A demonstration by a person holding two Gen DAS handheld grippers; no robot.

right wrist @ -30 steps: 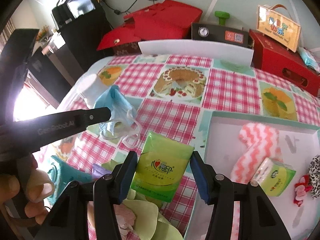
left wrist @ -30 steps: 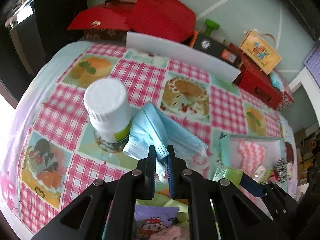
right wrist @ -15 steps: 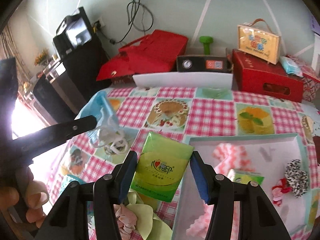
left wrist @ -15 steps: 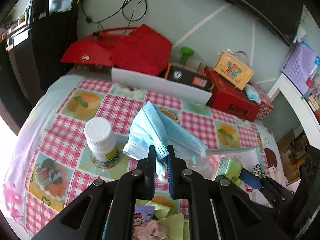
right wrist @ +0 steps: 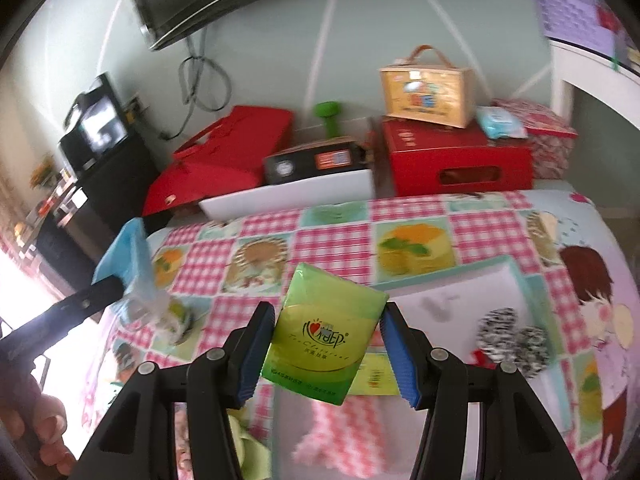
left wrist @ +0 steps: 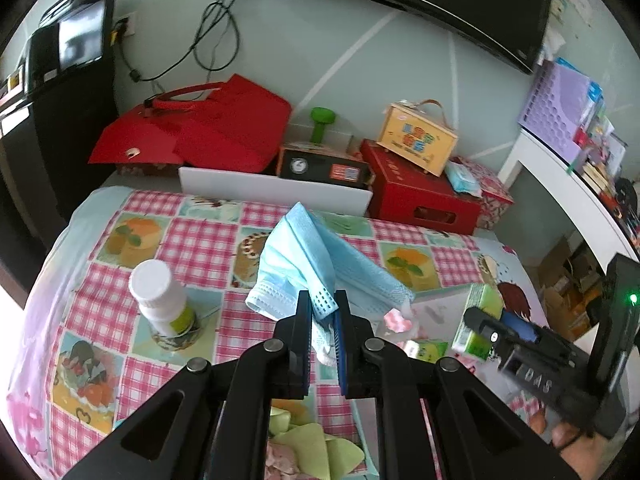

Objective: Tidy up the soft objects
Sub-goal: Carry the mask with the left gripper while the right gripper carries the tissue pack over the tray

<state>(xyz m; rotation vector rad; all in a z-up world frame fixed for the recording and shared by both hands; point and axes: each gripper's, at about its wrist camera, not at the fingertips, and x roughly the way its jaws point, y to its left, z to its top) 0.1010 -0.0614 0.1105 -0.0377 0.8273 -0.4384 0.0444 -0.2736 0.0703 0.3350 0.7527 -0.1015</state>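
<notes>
pink striped cloth (right wrist: 340, 432) blurred, partly hidden

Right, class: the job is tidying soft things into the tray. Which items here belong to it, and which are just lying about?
Part of the job:
- blue face mask, in the left gripper
- green tissue pack, in the right gripper
- white tray
- pink zigzag cloth

Lying about:
- white bottle
- red boxes
- green dumbbell

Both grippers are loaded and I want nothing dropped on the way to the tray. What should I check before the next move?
1. Left gripper shut on the blue face mask: ok.
2. Right gripper clamped on the green tissue pack: ok.
3. Mask lifted off the tablecloth: ok.
4. Mask's ear loops free of the white bottle: cannot tell.
5. Bare space in the white tray: ok.
</notes>
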